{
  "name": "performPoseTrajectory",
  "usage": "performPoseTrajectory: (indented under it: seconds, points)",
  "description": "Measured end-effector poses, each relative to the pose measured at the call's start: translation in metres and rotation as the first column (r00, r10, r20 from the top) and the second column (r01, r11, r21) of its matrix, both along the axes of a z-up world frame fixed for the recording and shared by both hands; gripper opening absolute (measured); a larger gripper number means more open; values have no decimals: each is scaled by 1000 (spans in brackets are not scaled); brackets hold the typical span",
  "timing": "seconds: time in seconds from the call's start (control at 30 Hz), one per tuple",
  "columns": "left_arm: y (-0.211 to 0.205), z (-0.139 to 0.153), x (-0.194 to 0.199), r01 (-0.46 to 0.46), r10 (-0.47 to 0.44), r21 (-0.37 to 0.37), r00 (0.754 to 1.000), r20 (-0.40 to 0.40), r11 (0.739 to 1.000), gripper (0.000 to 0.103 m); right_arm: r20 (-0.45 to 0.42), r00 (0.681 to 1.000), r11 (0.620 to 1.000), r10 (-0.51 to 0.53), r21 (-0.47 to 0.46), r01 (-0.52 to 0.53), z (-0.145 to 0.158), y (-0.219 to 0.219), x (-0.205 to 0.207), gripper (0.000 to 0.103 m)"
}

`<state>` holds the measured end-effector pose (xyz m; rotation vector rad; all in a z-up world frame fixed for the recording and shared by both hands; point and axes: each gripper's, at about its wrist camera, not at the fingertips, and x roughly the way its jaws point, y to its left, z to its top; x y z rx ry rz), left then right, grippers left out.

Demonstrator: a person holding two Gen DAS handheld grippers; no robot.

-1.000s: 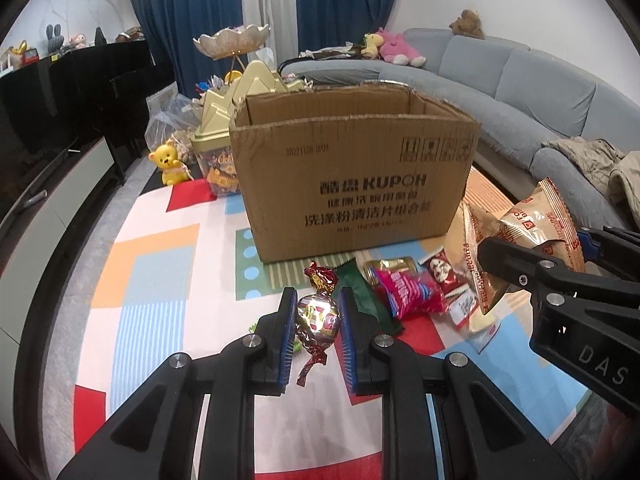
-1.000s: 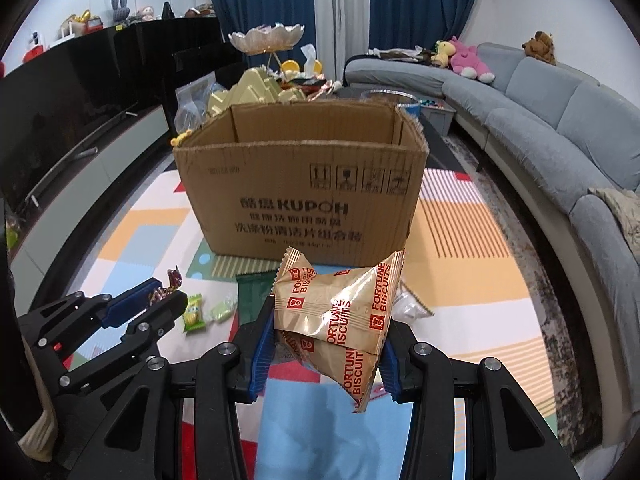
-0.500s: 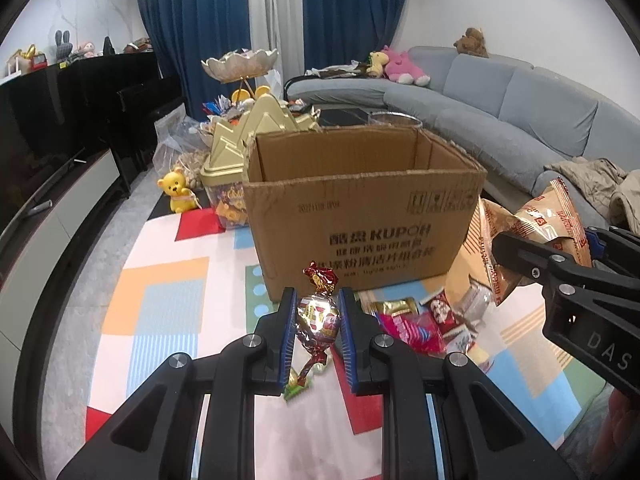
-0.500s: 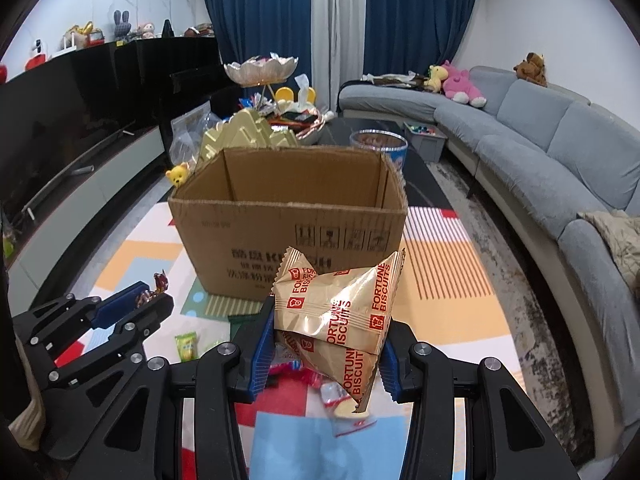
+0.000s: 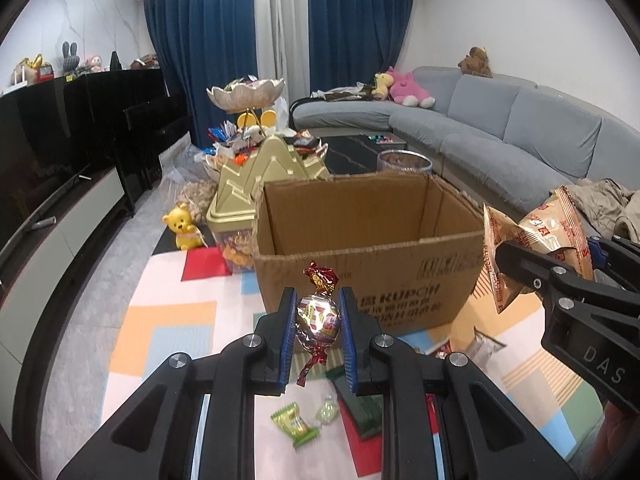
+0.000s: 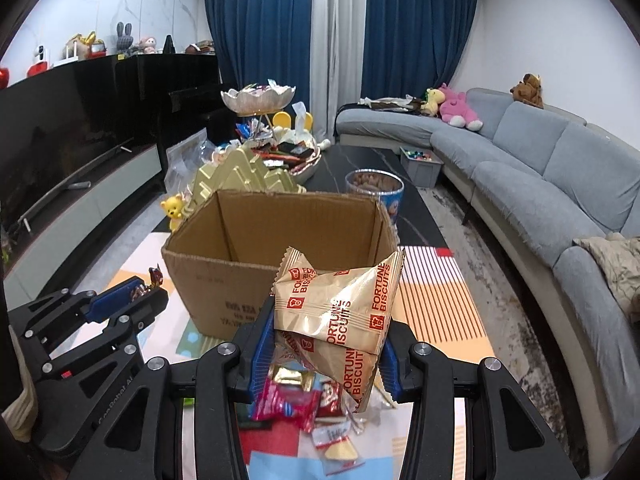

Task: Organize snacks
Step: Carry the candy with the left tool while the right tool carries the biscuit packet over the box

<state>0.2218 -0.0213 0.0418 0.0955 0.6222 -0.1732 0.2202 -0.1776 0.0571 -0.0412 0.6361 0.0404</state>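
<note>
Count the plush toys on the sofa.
3. A pink plush and a yellow plush sit together on the sofa's far end; a brown plush sits on its backrest. Others may be hidden.

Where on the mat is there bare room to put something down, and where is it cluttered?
Free: the mat left of the cardboard box, toward the yellow bear, and the striped stretch between the box and the sofa. Crowded: in front of the box, where loose snack packets lie, and behind it around the gold container.
</note>
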Motion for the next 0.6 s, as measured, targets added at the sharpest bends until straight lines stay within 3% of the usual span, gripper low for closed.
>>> performPoseTrajectory:
  seconds: [0.6]
  points:
    - [0, 18, 34, -20, 21, -18, 999, 45, 1000, 22, 69, 998, 1000, 2, -4, -1, 20, 3, 28, 46]
